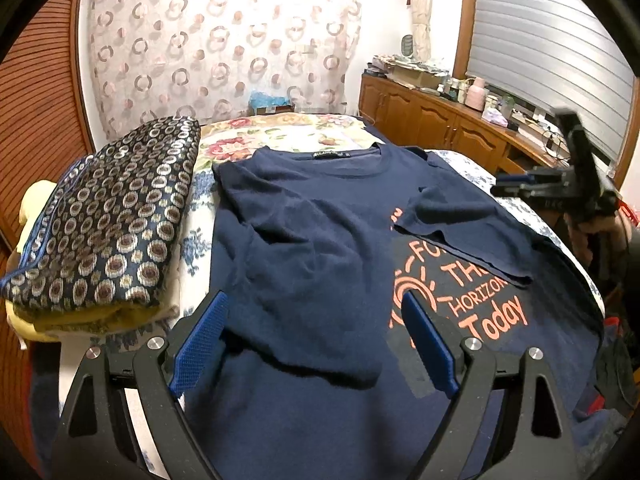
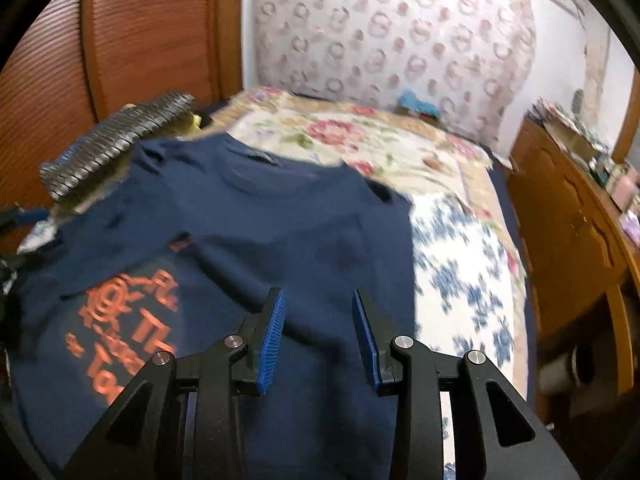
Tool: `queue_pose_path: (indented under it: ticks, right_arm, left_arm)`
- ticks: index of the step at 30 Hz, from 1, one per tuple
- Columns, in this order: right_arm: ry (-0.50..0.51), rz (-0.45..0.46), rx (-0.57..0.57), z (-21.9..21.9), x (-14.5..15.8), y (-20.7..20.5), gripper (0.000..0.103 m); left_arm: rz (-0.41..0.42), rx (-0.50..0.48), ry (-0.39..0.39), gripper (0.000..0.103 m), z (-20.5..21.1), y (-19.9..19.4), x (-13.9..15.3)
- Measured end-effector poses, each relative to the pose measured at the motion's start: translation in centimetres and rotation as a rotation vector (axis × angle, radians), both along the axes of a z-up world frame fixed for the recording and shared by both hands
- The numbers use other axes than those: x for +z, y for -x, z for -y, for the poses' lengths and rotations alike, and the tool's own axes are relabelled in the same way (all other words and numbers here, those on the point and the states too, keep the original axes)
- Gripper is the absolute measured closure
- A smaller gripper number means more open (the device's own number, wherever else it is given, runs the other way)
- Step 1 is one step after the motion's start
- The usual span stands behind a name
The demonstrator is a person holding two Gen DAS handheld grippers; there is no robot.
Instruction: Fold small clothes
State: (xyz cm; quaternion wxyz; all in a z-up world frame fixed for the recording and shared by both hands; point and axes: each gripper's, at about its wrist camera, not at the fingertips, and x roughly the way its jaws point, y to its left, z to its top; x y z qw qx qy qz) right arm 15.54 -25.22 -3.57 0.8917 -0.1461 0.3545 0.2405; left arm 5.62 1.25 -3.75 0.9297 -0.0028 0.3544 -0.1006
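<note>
Left wrist view is filled at its lower edge by the left claw (image 1: pixel 314 344), whose blue pads (image 1: pixel 200 344) are spread wide apart with nothing clamped between them; it hangs over the lower part of a navy T-shirt (image 1: pixel 304 248). The shirt is laid flat on a bed (image 1: pixel 460 168) covered with a blue-and-white floral quilt. One side of the shirt is seen folded inward over the chest, and a short sleeve (image 1: pixel 448 224) is turned across the orange print (image 1: pixel 460 292), part of which is hidden. Just beside the shirt, on the side toward a ribbed wooden door, a folded dark cloth with a ring pattern (image 1: pixel 112 216) is stacked on something yellow. At the far side edge, the right claw (image 1: pixel 512 188) is seen beyond the shirt's edge, blurred.

From the right wrist view, the right claw (image 2: pixel 319 316) is shown with its pads (image 2: pixel 272 336) parted, a clear gap between them and no cloth pinched; the navy T-shirt (image 2: pixel 280 232) lies below it. The picture is blurred. Farther off, the neckline (image 2: pixel 256 164) lies toward a rose-patterned bedspread (image 2: pixel 340 132). Beyond the bed a curtain with ring motifs (image 1: pixel 224 40) is hung, and a wooden cabinet (image 1: pixel 432 120) crowded with small items is set along the wall.
</note>
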Motion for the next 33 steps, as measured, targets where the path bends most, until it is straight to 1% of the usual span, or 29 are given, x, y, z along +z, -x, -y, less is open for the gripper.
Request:
queue_pose_path:
  ticks: [3,5,8,11,14,17,19,21,23,25,27,29,33]
  right_arm:
    - [0.009,-0.029,-0.026,0.0,-1.4,-1.1,0.067]
    - [0.009,-0.045,-0.041,0.0,-2.1,-1.8,0.067]
    - [0.005,-0.058,-0.04,-0.1,-2.2,-2.1,0.067]
    - [0.022,-0.067,-0.036,-0.6,-2.9,-2.5,0.067]
    - [-0.006,-0.051,-0.032,-0.3,-3.4,-2.7,0.066]
    - [-0.019,-0.052,-0.034,-0.2,-3.8,-2.8,0.064]
    - [-0.022,-0.054,-0.034,-0.2,-3.9,-2.9,0.063]
    - [-0.028,-0.057,-0.03,0.2,-4.0,-2.7,0.059]
    - [-0.027,-0.056,-0.025,0.3,-4.0,-2.6,0.058]
    - [-0.025,-0.053,-0.026,0.5,-4.0,-2.5,0.057]
    - [-0.024,-0.053,-0.028,0.6,-4.0,-2.5,0.056]
    - [-0.028,-0.056,-0.028,0.7,-4.0,-2.6,0.056]
    - [-0.028,-0.055,-0.028,0.7,-4.0,-2.6,0.055]
  left_arm:
    - [0.0,-0.012,0.002,0.014,-0.3,-0.8,0.5]
    - [-0.002,-0.016,-0.004,0.018,-0.6,-1.8,1.0]
    - [-0.006,-0.027,-0.012,0.022,-0.8,-3.3,1.6]
    - [-0.031,-0.032,-0.023,0.027,-0.9,-5.2,1.9]
    - [-0.06,-0.031,-0.051,0.034,-0.7,-7.0,1.8]
    - [-0.093,-0.034,-0.054,0.039,-0.6,-8.8,1.5]
    - [-0.114,-0.024,-0.057,0.039,-0.8,-10.0,1.3]
    - [-0.122,-0.005,-0.06,0.039,-1.1,-10.9,1.3]
    - [-0.133,0.008,-0.059,0.039,-1.4,-12.0,1.5]
    - [-0.14,0.015,-0.075,0.039,-1.4,-12.8,1.5]
    - [-0.146,0.017,-0.087,0.041,-1.6,-13.2,1.5]
    - [-0.162,0.018,-0.107,0.048,-1.6,-14.0,1.4]
    - [-0.191,0.014,-0.145,0.049,-1.5,-15.0,1.0]
